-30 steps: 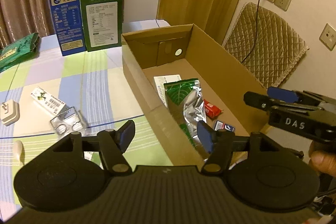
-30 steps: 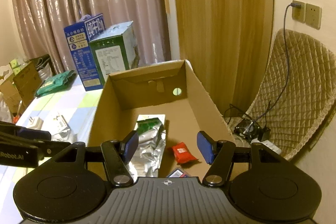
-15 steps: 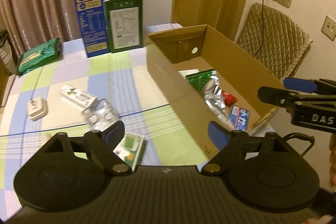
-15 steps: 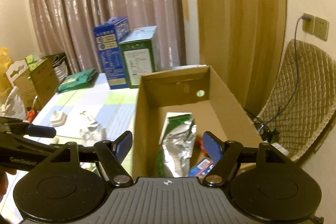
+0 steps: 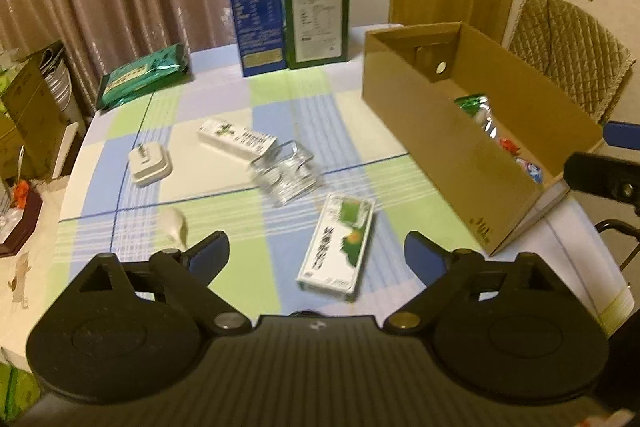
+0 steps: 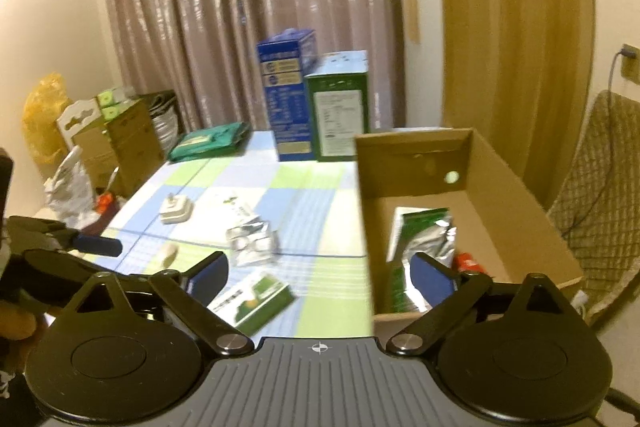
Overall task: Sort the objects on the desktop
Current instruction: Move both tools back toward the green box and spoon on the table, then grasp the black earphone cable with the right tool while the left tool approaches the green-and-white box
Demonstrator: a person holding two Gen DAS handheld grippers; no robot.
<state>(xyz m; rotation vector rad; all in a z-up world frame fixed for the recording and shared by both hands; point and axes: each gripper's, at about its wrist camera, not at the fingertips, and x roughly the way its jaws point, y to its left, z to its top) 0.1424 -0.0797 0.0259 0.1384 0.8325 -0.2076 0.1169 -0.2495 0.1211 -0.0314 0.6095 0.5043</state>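
A checked cloth (image 5: 296, 115) of smooth, matt weave is spread over the table. The open box (image 5: 452, 131) is made of plain brown corrugated cardboard, dull in finish. Inside it, a crinkled foil pouch (image 6: 424, 239) is seen, silver and highly reflective. The small green-and-white carton (image 5: 338, 247) is of printed paperboard with a slight sheen. A clear, glossy plastic blister pack (image 5: 286, 175) lies crumpled nearby. The chair (image 5: 568, 47) is covered in quilted fabric. Both grippers are moulded in matt black plastic.
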